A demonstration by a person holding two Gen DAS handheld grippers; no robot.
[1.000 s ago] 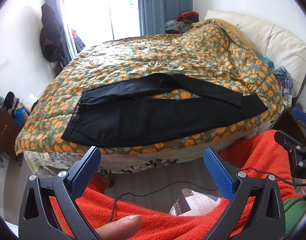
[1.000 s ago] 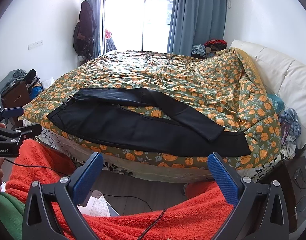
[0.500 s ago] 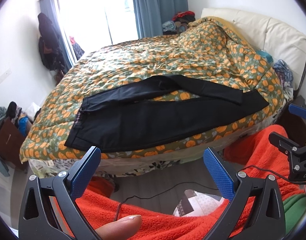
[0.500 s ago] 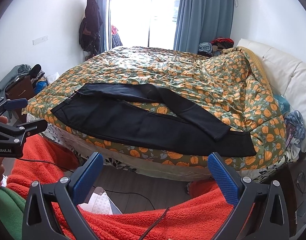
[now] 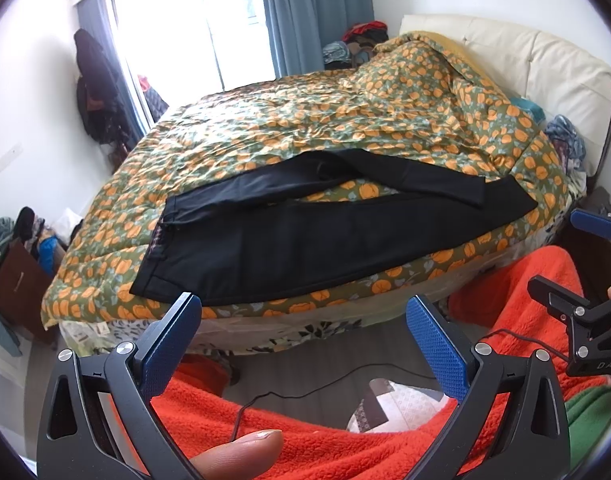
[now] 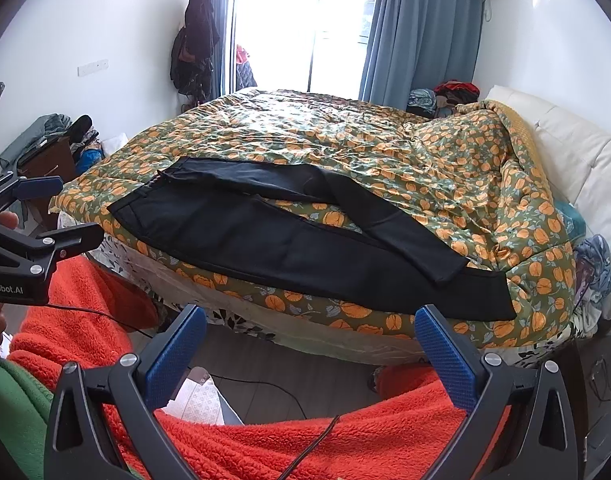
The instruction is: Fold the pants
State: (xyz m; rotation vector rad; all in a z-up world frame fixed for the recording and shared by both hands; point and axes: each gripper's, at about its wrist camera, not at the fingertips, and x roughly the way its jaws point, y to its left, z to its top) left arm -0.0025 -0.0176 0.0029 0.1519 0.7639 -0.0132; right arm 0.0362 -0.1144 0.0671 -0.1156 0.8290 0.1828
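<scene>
Black pants (image 5: 305,236) (image 6: 289,236) lie spread along the near edge of a bed, waistband at the left, legs running right, the far leg crossing over the near one by the hems. My left gripper (image 5: 303,318) is open and holds nothing, hanging in front of the bed edge below the waist end. My right gripper (image 6: 310,330) is open too, short of the bed edge below the legs. Each gripper also shows in the other's view: the right gripper (image 5: 565,264) at the right, the left gripper (image 6: 51,210) at the left.
The bed carries an orange-and-green floral duvet (image 6: 385,140) and a cream headboard (image 5: 545,60) at the right. A person's orange fleece clothing (image 6: 345,440) fills the foreground, with a cable (image 5: 325,388) on the floor. A dark cabinet (image 6: 45,160) stands left of the bed.
Both grippers have risen a little and tilted, so the bed and pants sit slightly lower and nearer in view. Both stay open. The pants have not moved.
</scene>
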